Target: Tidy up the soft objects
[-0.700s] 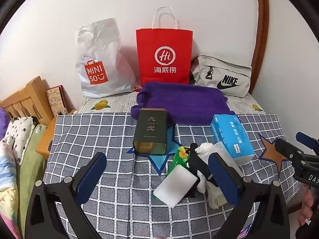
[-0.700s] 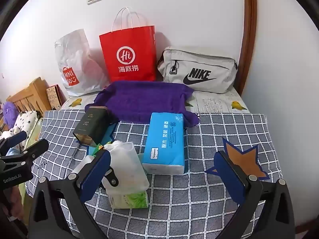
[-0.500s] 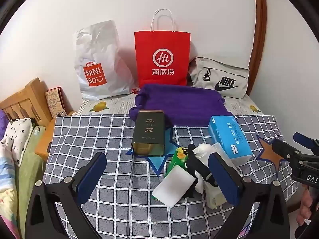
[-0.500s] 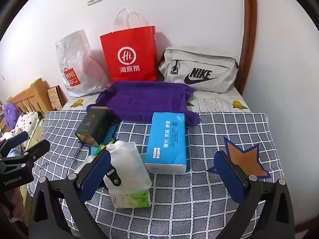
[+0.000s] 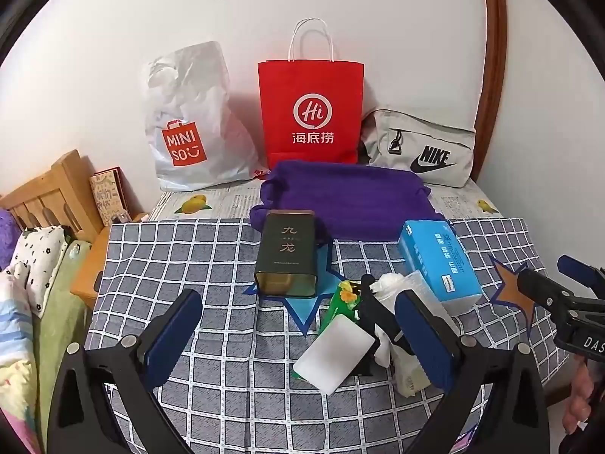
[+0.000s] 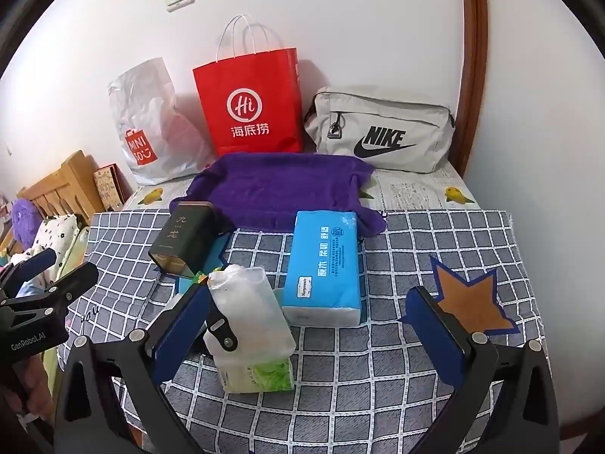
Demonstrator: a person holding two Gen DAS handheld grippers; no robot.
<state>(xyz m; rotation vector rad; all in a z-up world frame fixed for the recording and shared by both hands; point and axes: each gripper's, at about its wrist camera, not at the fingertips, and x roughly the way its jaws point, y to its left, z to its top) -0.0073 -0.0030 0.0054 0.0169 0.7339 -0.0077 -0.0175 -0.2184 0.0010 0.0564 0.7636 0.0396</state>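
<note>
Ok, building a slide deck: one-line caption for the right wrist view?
Open right tool above checked cloth, blue tissue pack ahead, purple towel behind.

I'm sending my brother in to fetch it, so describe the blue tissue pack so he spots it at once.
On the grey checked cloth, look just in front of the purple towel. The blue tissue pack lies flat there, bright blue with white lettering, unlike the dark tin and the clear-wrapped green pack beside it.

A purple towel [image 6: 280,193] lay spread flat; a blue tissue pack [image 6: 323,265] overlapped its edge, a green one [image 6: 253,325] just beside.
</note>
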